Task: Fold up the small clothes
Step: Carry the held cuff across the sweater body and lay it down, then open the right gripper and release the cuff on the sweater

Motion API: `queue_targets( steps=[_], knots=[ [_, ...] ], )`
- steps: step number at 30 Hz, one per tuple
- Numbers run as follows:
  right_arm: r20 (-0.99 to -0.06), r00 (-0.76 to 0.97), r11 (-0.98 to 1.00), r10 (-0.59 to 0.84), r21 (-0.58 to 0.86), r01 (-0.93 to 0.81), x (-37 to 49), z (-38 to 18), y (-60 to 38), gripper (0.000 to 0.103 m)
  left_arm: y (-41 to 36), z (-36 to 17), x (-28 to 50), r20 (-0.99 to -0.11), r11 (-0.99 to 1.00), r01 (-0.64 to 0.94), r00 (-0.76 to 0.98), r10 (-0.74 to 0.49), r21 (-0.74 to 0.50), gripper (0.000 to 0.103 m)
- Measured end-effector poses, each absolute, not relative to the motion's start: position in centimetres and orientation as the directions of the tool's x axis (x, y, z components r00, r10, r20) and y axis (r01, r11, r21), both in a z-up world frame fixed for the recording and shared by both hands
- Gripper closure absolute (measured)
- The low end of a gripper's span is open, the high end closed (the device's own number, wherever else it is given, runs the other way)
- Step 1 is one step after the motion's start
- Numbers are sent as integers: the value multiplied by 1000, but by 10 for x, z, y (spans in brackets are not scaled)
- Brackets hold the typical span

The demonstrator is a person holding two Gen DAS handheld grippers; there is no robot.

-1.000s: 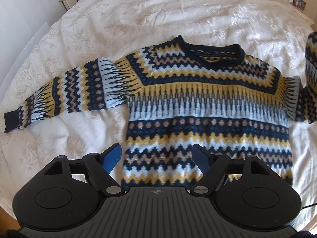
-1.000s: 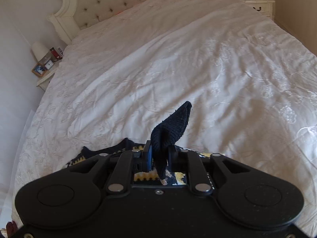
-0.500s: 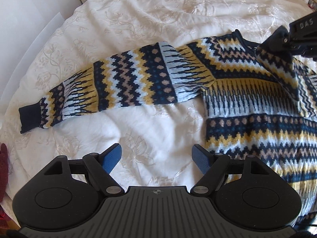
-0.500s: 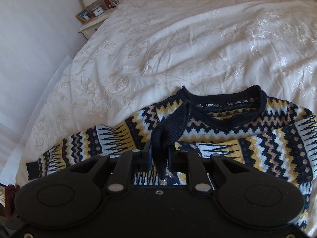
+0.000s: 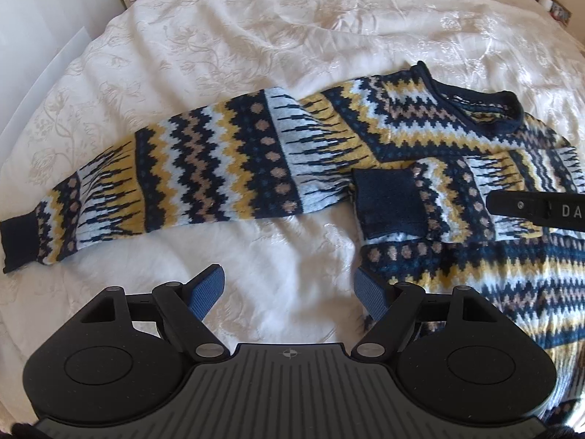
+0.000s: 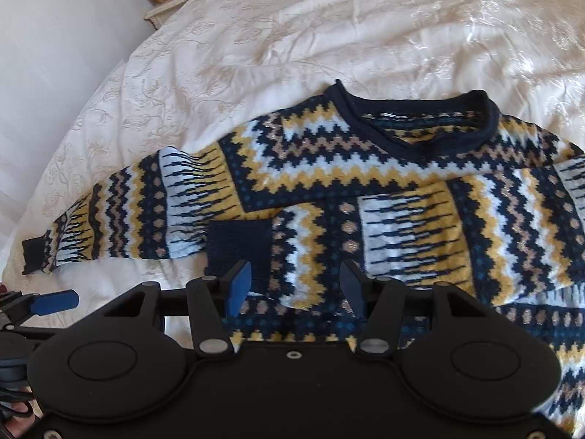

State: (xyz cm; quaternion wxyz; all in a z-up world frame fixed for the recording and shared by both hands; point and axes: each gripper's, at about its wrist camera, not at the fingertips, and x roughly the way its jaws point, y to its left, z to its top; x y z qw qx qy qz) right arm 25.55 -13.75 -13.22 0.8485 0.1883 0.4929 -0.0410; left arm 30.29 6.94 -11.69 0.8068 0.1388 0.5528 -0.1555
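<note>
The right gripper [image 6: 290,289] is letting go: where it was pinching the dark cuff a moment ago, its jaws are now opening and nothing is sitting between the pads any longer. The cuff [image 6: 239,247] it carried across is now lying on the chest of the sweater [image 6: 329,153], so one sleeve [image 6: 420,234] is folded inward over the body. That is looking like the first fold done, with the other sleeve [image 5: 175,179] being the likely next piece, since it is stretching out flat to the side on the bedspread [image 5: 256,36]. The left gripper [image 5: 290,292] is hanging over bare bedspread just beside the sweater's near edge, having drifted toward that outstretched sleeve; its jaws are standing wide apart and holding nothing. Counting: one sweater, lying face up on the bed with its collar [image 6: 420,120] away from the cameras; two sleeves, one folded in and one out; two grippers, both empty; one nightstand [image 6: 164,3] showing at the bed's far corner.
</note>
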Motion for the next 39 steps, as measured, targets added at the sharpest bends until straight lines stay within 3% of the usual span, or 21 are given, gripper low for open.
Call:
queue_targets(
  steps=[11,18,24,31,33,34,35,36,39],
  knots=[
    [-890,444,883,-107,120,454,206,-151,-218,36,-9,-140,321,-925,870,492,347,-153,41,26],
    [-897,392,815,-206,64,575,188,-163,-275,34,-41,-167,326,-939,869,489,325,-107,70,26],
    [-893,375,790,-250,35,612,187,-168,-320,30,-46,-209,330,-963,895,439,264,-48,75,23],
    [-904,362,795,-228,42,605,199,-192,-355,29,-39,-211,337,-967,915,399,249,-50,55,20],
    [-915,351,794,-200,58,605,203,-203,-362,33,-38,-210,336,-967,916,396,252,-45,61,20],
    [-922,347,792,-173,79,605,204,-209,-364,44,-38,-210,336,-966,918,392,255,-42,64,20],
    [-926,351,789,-140,110,605,205,-212,-366,74,-37,-209,336,-965,919,389,258,-38,68,20],
    [-929,352,782,-114,135,608,204,-214,-367,91,-39,-207,334,-965,919,388,261,-32,75,20],
    [-926,351,791,-139,109,601,202,-207,-363,92,-47,-200,328,-957,916,388,291,-16,103,21]
  ],
)
